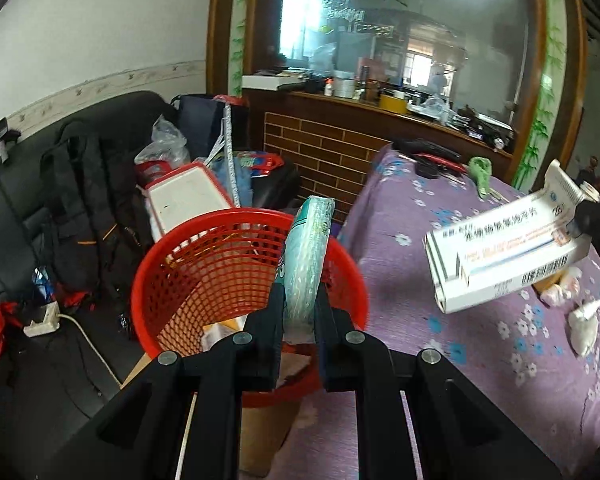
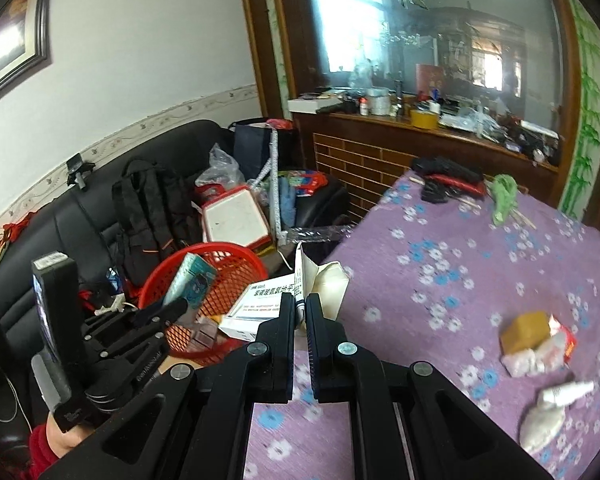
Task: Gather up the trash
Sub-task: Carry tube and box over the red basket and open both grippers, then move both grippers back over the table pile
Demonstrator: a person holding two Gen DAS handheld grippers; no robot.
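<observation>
Trash is clamped in both grippers: the left gripper [image 1: 300,300] pinches a teal tissue pack [image 1: 306,256] directly over the red basket [image 1: 204,264], and the right gripper [image 2: 300,312] grips a white medicine box [image 2: 260,308] by its flap, the basket just beyond and to its left. More scraps [image 2: 536,344] lie on the purple-clothed worktop [image 2: 440,240], right of the right gripper.

Basket [image 1: 204,264]: red plastic, open lattice mesh.
Tissue pack [image 1: 306,256]: pale teal with white print.
Carton [image 1: 504,256]: white, blue lettering, black barcode.
Tablecloth [image 2: 480,280]: purple, scattered white and blue flowers.
Grippers [image 1: 300,312]: black, silver pivot pins.
Sofa [image 2: 60,232]: black.
Crumpled wrapper [image 2: 504,196], at 1 o'clock on cloth: green.
Wall border [image 1: 100,88]: cream, vine motif.
</observation>
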